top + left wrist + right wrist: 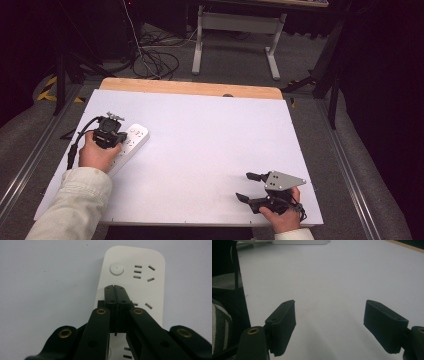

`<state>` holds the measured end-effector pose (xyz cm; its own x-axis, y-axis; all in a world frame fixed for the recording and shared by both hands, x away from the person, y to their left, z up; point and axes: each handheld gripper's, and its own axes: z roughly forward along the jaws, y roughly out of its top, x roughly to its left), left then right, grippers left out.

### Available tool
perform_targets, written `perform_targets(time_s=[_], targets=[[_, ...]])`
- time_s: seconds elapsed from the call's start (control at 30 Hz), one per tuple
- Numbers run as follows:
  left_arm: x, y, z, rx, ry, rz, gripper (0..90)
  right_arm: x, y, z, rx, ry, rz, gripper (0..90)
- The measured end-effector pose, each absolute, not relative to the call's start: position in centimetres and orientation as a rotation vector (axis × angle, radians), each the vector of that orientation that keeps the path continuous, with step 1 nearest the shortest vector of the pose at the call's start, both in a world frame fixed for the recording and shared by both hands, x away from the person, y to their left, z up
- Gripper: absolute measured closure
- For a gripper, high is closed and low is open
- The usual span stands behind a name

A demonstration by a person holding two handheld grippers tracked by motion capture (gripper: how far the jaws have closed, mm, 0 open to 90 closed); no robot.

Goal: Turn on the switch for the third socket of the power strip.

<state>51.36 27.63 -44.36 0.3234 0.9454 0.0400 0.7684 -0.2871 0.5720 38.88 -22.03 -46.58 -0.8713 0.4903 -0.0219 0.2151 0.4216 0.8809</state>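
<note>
A white power strip (132, 142) lies flat near the table's left side, with its round button (116, 268) and socket slots (144, 272) facing up. My left gripper (114, 136) points down over the strip; its jaws (115, 288) are shut against each other just short of the button, with nothing between them. Whether the tips touch the strip I cannot tell. My right gripper (244, 186) rests low at the table's front right, aimed left, with its jaws (329, 317) wide open over bare white tabletop. The strip's end (297, 242) shows far ahead of it.
The white table (210, 135) has a wooden strip along its far edge (190, 88). Beyond it stand a desk frame's white legs (272, 60) and loose cables on the floor (155, 62). Metal rails run along both sides of the table.
</note>
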Motion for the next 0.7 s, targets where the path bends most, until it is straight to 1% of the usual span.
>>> perform_targets(time_s=[0.2, 0.37, 0.7], targets=[[51.2, 27.9, -43.6, 2.144, 1.525, 0.543, 90.0, 39.0, -22.2, -46.6, 0.618, 2.398, 1.430, 26.0], [50.7, 28.5, -42.6, 2.115, 1.521, 0.531, 90.0, 39.0, -22.3, -46.6, 0.621, 2.396, 1.429, 26.0], [49.9, 28.5, -40.1, 2.075, 1.458, 0.533, 90.0, 39.0, -22.2, -46.6, 0.618, 2.400, 1.433, 26.0]])
